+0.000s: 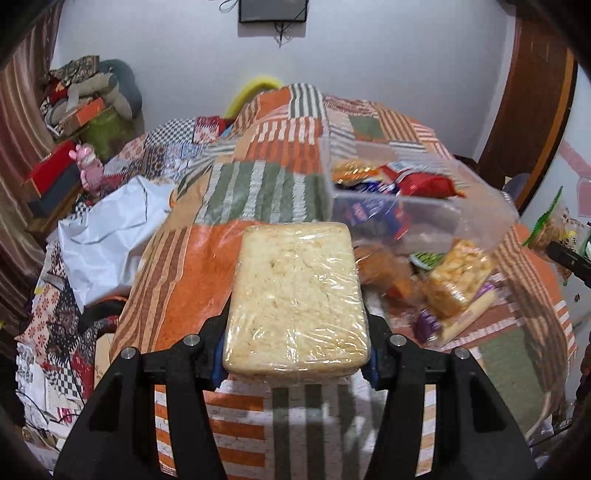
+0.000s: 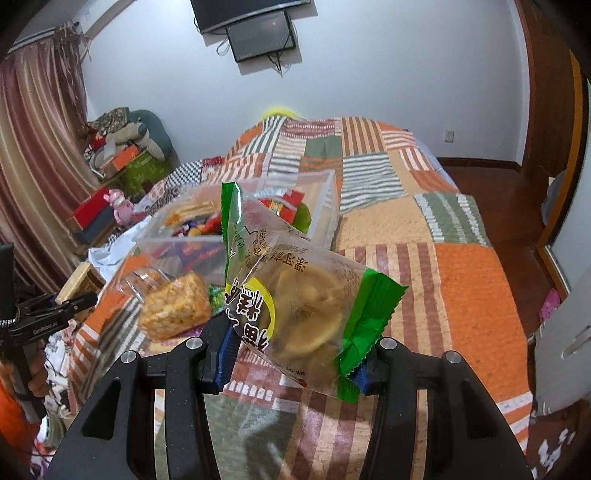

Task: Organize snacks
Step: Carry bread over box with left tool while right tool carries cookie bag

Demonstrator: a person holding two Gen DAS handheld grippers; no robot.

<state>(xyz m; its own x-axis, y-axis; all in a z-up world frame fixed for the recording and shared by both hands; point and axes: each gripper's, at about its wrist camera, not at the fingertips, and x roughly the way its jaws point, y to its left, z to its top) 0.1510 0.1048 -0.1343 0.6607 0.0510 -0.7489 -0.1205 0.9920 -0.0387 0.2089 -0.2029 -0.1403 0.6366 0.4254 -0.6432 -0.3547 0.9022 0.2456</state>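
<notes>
Left gripper (image 1: 295, 363) clamps a pale film-wrapped block (image 1: 297, 295) — right gripper (image 2: 293, 363) pinches a green-edged clear pastry packet (image 2: 295, 295).

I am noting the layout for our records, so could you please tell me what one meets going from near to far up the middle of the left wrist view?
Left gripper → plastic-wrapped pale block held in it → patchwork bedspread → white wall → dark screen at the top.
</notes>
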